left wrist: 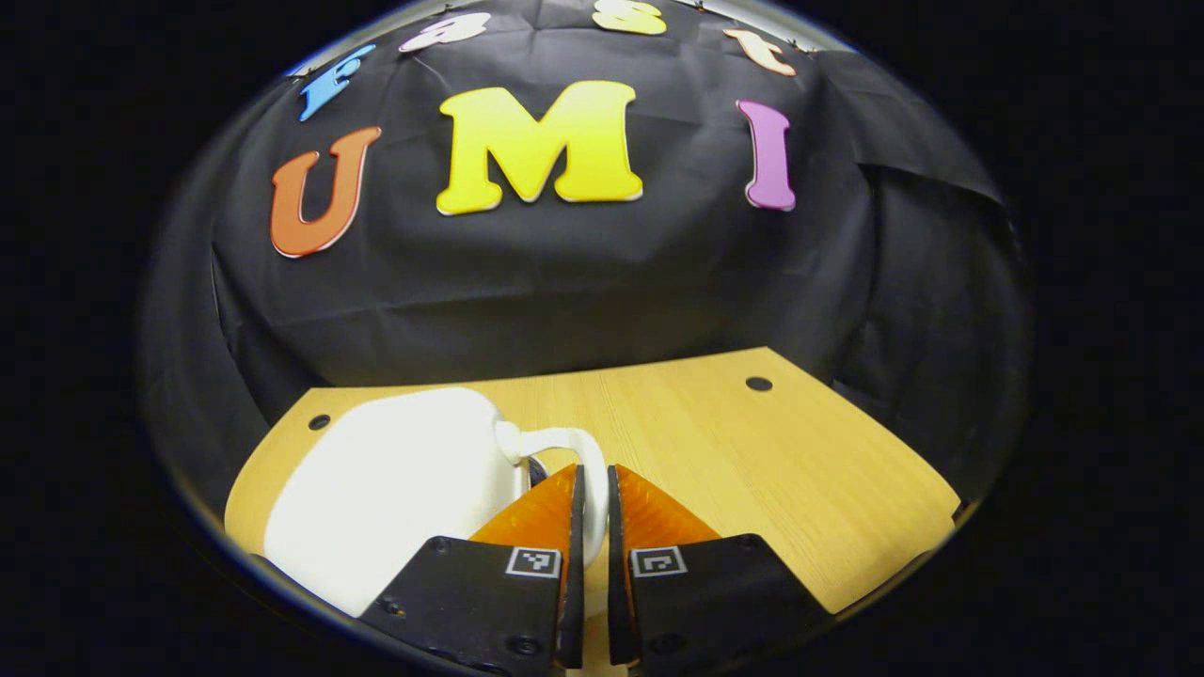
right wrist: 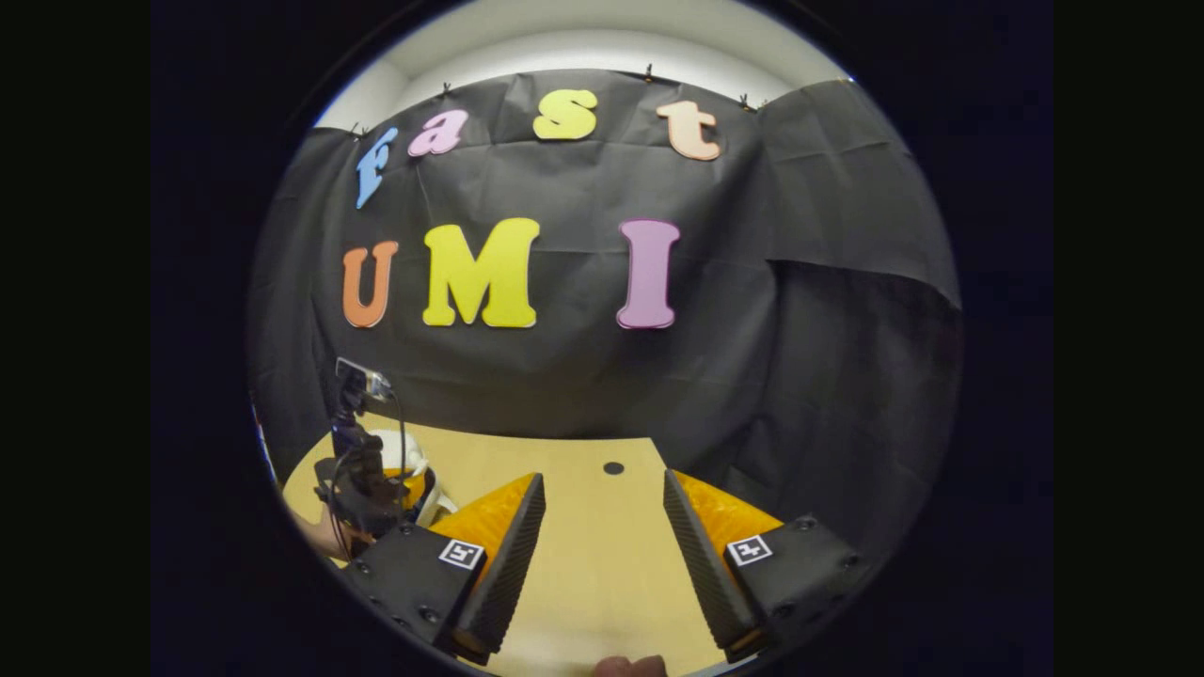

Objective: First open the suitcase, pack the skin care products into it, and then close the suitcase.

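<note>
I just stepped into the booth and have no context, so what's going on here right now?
A person is working with two hand-held grippers over a light wooden table. The left gripper has its jaws closed on the curved handle of a small white suitcase, which lies shut on the table. The right gripper hovers over bare tabletop with its jaws wide open, holding nothing. Opening the case looks like the current step.

White suitcase (left wrist: 395,489) cut off at lower left; fingers (left wrist: 541,517) hide its handle's base.

Bare wooden table (left wrist: 752,451), black backdrop (left wrist: 564,282).
</note>
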Demonstrator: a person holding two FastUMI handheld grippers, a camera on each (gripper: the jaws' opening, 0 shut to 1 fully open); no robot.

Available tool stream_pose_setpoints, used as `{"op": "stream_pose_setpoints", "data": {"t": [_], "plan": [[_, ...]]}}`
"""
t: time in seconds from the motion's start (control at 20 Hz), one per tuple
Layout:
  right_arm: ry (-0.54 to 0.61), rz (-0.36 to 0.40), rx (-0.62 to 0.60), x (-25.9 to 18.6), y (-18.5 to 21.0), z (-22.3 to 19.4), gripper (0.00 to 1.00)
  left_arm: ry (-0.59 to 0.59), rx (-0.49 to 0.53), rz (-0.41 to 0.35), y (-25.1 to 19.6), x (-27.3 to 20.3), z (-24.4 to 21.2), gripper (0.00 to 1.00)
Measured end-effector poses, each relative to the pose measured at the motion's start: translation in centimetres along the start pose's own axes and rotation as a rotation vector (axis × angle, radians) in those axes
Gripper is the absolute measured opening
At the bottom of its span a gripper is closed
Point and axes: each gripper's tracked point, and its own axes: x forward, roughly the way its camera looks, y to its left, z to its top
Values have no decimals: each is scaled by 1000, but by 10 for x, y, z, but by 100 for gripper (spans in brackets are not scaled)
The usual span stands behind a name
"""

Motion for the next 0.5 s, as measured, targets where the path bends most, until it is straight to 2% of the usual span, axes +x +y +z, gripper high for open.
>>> {"op": "stream_pose_setpoints", "data": {"t": [0.15,0.3,0.5], "plan": [[28,-9,12,5,-11,-12,75,54,-8,-1,-9,8,-24,13],[40,6,8,9,-5,-17,73,84,-28,-7,-15,17,-34,13],[50,52,2,19,15,-20,75,151,-113,-21,-19,23,-51,23]]}}
